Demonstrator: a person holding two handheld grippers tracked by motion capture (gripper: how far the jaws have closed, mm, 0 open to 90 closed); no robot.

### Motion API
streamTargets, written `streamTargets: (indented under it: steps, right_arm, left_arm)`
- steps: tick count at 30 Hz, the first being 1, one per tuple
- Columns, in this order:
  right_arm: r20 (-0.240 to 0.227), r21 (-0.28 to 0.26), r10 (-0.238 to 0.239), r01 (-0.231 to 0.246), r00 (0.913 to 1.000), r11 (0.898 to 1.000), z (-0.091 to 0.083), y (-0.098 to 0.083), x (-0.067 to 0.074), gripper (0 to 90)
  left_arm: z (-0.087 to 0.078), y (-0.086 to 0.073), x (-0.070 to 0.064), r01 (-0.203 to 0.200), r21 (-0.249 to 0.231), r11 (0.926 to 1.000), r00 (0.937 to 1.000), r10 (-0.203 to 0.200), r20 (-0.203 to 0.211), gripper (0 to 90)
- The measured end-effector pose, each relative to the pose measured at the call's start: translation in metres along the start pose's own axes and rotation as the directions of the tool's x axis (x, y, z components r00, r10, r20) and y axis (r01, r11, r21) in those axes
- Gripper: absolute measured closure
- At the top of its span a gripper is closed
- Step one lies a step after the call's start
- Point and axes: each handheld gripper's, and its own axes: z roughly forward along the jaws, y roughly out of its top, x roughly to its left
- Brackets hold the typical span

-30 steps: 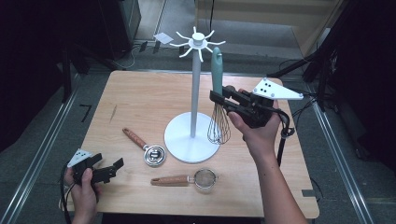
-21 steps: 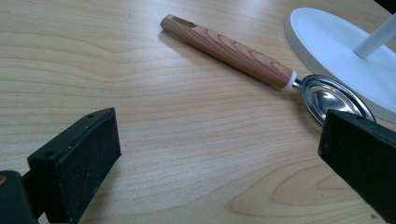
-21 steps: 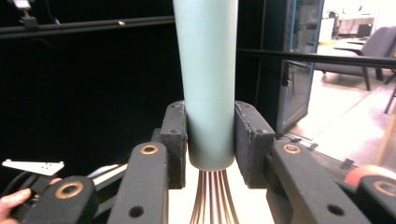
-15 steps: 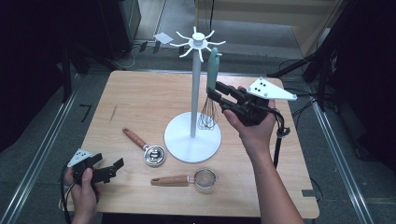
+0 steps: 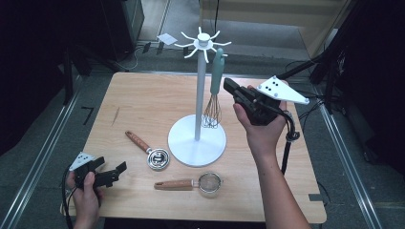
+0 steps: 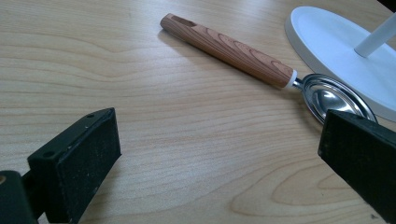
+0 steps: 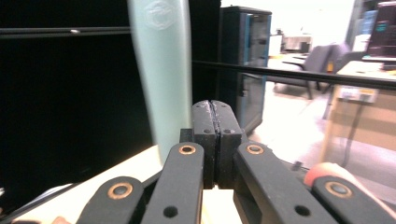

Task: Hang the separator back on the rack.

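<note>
Two black jaws of the right gripper (image 7: 215, 122) are pressed flat together. They have just been closing, with nothing between them. The whisk (image 7: 161, 70) hangs free just beside them, its pale green handle at about 10 o'clock from the tips in the right gripper view. In the high view the right gripper (image 5: 229, 87) is raised above the counter (image 5: 143, 100). The whisk (image 5: 216, 83) lies at 9 o'clock from it, close but apart. Its long axis runs straight from 12 to 6, with the handle on a hook of the white stand (image 5: 199, 95) and the wires down over the base.

The left gripper (image 5: 111, 166) rests low at the counter's 7 o'clock corner, jaws spread wide and holding nothing, as its own view (image 6: 215, 154) shows. The scoop (image 5: 145, 147) lies at 2 o'clock from them, with its wooden handle toward 10 and its metal bowl toward 4, just beside the stand's base. The strainer (image 5: 191, 182) lies at 3 o'clock, its axis from 9 to 3 with the mesh at the far end.

If the hanging goes on, I judge the left hand nearer to both, and the scoop (image 6: 233, 51) is already framed between its jaws.

In all there is one whisk hung, one scoop and one strainer flat on the counter, and one stand.
</note>
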Motion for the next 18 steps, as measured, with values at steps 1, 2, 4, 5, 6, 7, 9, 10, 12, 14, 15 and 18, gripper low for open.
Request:
streamTargets:
  steps: [1, 2, 4, 5, 6, 7, 9, 10, 12, 14, 15, 18]
  right_arm:
    - [0.000, 0.000, 0.000, 0.000, 1.0000, 1.000, 0.000, 0.000, 0.000, 90.0]
    - [0.010, -0.001, -0.005, 0.005, 0.9999, 1.000, 0.002, 0.001, 0.000, 90.0]
    - [0.032, -0.013, -0.052, 0.053, 0.9981, 0.999, 0.006, 0.004, 0.002, 90.0]
    - [0.041, -0.012, -0.074, 0.075, 0.9964, 0.997, 0.009, 0.005, 0.003, 90.0]
    - [0.039, -0.009, -0.085, 0.085, 0.9957, 0.996, 0.012, 0.006, 0.004, 90.0]
    - [0.038, -0.005, -0.093, 0.094, 0.9949, 0.996, 0.013, 0.007, 0.005, 90.0]
    - [0.031, -0.010, -0.110, 0.111, 0.9934, 0.994, 0.018, 0.012, 0.008, 90.0]
    - [0.020, -0.019, -0.100, 0.100, 0.9948, 0.995, 0.020, 0.015, 0.009, 90.0]
    - [0.008, -0.023, -0.091, 0.091, 0.9959, 0.996, 0.022, 0.016, 0.011, 90.0]
    - [-0.001, -0.019, -0.097, 0.097, 0.9953, 0.995, 0.023, 0.016, 0.014, 90.0]
    - [-0.004, -0.017, -0.103, 0.103, 0.9946, 0.995, 0.024, 0.016, 0.016, 90.0]
    - [-0.011, -0.014, -0.110, 0.110, 0.9939, 0.994, 0.023, 0.016, 0.020, 90.0]
  left_arm:
    - [0.000, 0.000, 0.000, -0.001, 0.000, 1.0000, 1.0000, 0.001, 0.000, 0.0]
    - [0.000, 0.000, 0.000, 0.000, -0.001, 1.0000, 1.0000, 0.000, 0.000, 0.0]
    - [0.000, 0.000, 0.000, 0.000, 0.002, 1.0000, 1.0000, 0.000, -0.002, 0.0]
    - [0.000, 0.000, 0.000, -0.001, 0.002, 1.0000, 1.0000, 0.001, -0.002, 0.0]
    - [0.000, 0.000, 0.000, -0.002, 0.003, 1.0000, 1.0000, 0.003, -0.002, 0.0]
    - [0.000, 0.000, 0.000, -0.003, 0.002, 1.0000, 1.0000, 0.003, -0.003, 0.0]
    - [0.000, 0.000, 0.000, -0.002, 0.003, 1.0000, 1.0000, 0.002, -0.002, 0.0]
    - [0.000, 0.000, 0.000, -0.002, 0.003, 1.0000, 1.0000, 0.002, -0.003, 0.0]
    - [0.001, 0.000, 0.000, -0.002, 0.004, 1.0000, 1.0000, 0.002, -0.002, 0.0]
    - [0.001, 0.000, 0.000, 0.002, 0.005, 1.0000, 1.0000, -0.002, -0.004, 0.0]
    - [0.001, 0.000, 0.000, 0.003, 0.005, 1.0000, 1.0000, -0.003, -0.005, 0.0]
    - [0.001, 0.000, 0.000, 0.003, 0.005, 1.0000, 1.0000, -0.003, -0.004, 0.0]
